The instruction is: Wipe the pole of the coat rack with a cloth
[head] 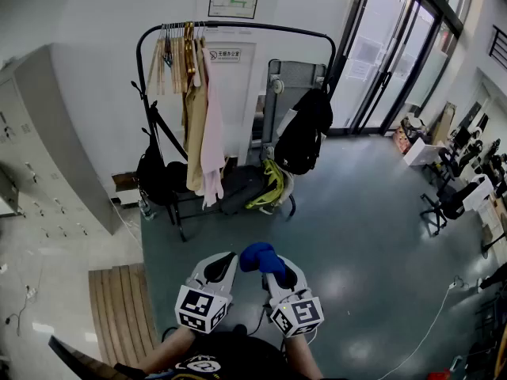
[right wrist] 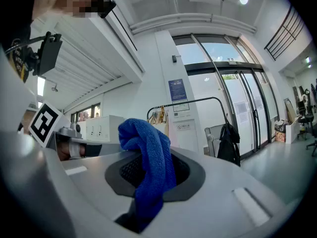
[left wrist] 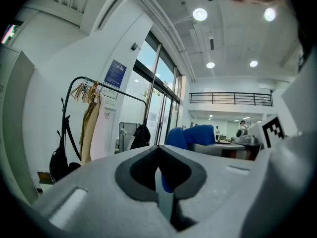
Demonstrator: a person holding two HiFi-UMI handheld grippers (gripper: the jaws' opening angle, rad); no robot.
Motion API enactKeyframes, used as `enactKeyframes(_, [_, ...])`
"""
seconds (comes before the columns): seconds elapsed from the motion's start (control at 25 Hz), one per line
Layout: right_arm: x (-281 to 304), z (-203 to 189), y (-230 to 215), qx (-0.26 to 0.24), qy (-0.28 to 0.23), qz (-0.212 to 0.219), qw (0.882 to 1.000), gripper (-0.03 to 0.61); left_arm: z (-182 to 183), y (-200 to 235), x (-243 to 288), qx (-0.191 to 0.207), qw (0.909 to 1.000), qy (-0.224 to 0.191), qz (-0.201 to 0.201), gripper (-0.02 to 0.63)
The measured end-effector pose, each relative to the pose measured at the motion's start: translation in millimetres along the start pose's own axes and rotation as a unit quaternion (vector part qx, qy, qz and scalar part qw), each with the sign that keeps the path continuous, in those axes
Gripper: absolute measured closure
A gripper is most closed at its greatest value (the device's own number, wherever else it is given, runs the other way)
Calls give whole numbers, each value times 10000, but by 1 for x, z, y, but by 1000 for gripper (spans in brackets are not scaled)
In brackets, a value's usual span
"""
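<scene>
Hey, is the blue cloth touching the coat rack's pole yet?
Apart. The head view shows the blue cloth clamped in the right gripper, with a wide stretch of floor between it and the coat rack.

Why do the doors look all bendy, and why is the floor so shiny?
Right gripper view: the wide lens bows the glass doors and blackens the corners. Head view: pale glare patches on the floor. Left gripper view: the ceiling lamps burn out white.

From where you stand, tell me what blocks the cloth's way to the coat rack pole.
Nothing visible on the floor between the right gripper's blue cloth and the coat rack. There, hanging garments and a black bag crowd its left pole.
</scene>
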State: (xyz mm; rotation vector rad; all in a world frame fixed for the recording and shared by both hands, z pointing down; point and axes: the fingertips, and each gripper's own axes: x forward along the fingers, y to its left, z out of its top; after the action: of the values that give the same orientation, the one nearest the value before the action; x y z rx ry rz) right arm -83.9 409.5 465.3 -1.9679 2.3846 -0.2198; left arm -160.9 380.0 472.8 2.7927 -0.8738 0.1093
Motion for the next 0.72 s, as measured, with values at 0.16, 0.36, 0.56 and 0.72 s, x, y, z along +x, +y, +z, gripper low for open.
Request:
enactKeyframes(0.16, [1, 0, 0, 19, -56, 3, 10000, 511, 3, 2, 0, 5, 10000, -14, 2, 611])
enactKeyframes(0.36, [1, 3, 4, 13, -88, 44, 10000, 511, 4, 2, -4, -1, 10000, -49, 21, 611])
enactKeyframes(0.56, [9, 0, 8, 154, -125, 55, 9998, 508, 4, 10, -8, -33, 10000, -45, 72, 611])
enactKeyframes(0.72, [19, -3, 12, 223, -98, 48, 9997, 505, 6, 25, -11, -93, 9999, -59, 93, 611])
